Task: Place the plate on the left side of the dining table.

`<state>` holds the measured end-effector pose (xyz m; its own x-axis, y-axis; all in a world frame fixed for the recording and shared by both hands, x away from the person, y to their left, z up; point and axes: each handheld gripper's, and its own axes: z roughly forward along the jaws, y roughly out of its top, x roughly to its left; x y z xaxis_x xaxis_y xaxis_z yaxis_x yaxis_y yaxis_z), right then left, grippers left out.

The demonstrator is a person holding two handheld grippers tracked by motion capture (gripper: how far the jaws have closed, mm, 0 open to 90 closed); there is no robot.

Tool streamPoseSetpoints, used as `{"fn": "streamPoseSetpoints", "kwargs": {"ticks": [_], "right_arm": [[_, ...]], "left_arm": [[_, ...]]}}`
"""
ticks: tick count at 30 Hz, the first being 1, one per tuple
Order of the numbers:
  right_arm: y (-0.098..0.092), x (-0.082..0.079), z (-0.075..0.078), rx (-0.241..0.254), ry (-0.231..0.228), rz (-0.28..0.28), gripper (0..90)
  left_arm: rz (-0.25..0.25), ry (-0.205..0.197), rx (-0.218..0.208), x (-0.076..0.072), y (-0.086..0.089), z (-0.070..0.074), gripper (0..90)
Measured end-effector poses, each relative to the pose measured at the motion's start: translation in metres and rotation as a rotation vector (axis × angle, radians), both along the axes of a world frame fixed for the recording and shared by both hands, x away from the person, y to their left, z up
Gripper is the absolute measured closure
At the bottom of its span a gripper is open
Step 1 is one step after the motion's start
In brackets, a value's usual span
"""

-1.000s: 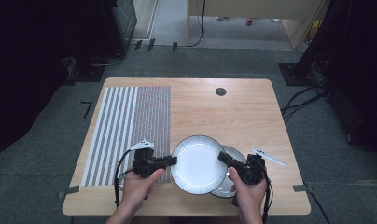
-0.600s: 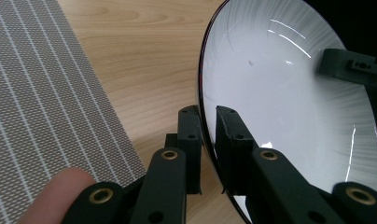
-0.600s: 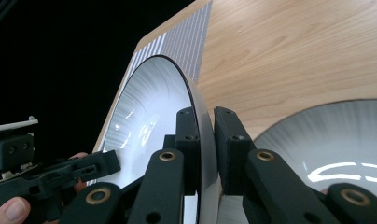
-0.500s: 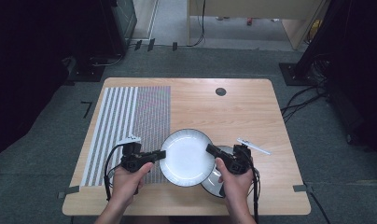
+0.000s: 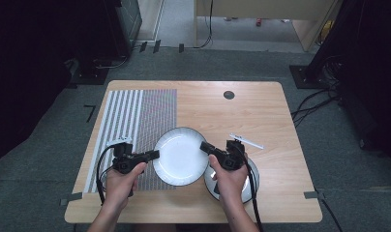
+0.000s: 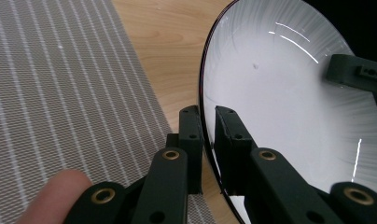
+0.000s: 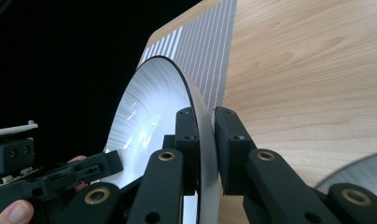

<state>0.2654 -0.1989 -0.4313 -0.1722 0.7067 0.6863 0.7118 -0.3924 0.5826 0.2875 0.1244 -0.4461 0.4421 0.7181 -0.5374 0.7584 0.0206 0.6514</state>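
since half a second ago both hands and the white plate (image 5: 179,156) have shifted left, toward the striped placemat (image 5: 135,130). left gripper (image 5: 153,154) is clamped on the plate's left rim, right gripper (image 5: 205,147) on its right rim, jaws pointing inward at each other. plate is held between them, partly over the mat edge. second plate (image 5: 247,186) sits on the table (image 5: 261,106) under the right hand (image 5: 228,181). forearms enter from the bottom.
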Motion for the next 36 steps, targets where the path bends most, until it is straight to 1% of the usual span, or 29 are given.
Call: {"fn": "streamPoseSetpoints", "kwargs": {"ticks": [4,8,11,13,15,16,23,26,30,32,36], "right_arm": [[0.012,0.008,0.001,-0.001,-0.002,0.02,80.8],[0.024,0.018,0.001,0.007,-0.002,0.04,80.9],[0.032,0.023,0.0,0.014,0.007,0.055,80.9],[0.037,0.027,-0.002,0.022,0.015,0.063,80.9],[0.042,0.03,-0.003,0.022,0.024,0.066,81.0],[0.045,0.032,-0.004,0.017,0.019,0.067,81.0],[0.062,0.048,-0.006,0.009,0.035,0.07,81.4],[0.072,0.056,-0.007,0.009,0.039,0.073,81.5],[0.089,0.067,-0.011,0.012,0.05,0.091,81.8],[0.095,0.071,-0.013,0.022,0.059,0.097,81.7],[0.11,0.081,-0.019,0.026,0.08,0.106,81.9]], "left_arm": [[0.025,-0.001,0.009,0.002,0.011,0.003,82.3],[0.05,0.001,0.009,0.005,0.024,0.006,82.5],[0.062,0.01,0.008,0.008,0.033,0.006,82.8],[0.066,0.013,0.018,0.01,0.038,0.007,82.9],[0.071,0.016,0.036,0.013,0.041,0.007,82.8],[0.074,0.019,0.042,0.014,0.043,0.007,82.8],[0.108,0.034,0.053,0.027,0.058,0.008,83.1],[0.131,0.044,0.05,0.032,0.069,0.008,83.4],[0.153,0.05,0.063,0.037,0.083,0.008,83.7],[0.161,0.054,0.072,0.039,0.09,0.008,83.7],[0.184,0.066,0.084,0.045,0.102,0.004,83.8]]}}
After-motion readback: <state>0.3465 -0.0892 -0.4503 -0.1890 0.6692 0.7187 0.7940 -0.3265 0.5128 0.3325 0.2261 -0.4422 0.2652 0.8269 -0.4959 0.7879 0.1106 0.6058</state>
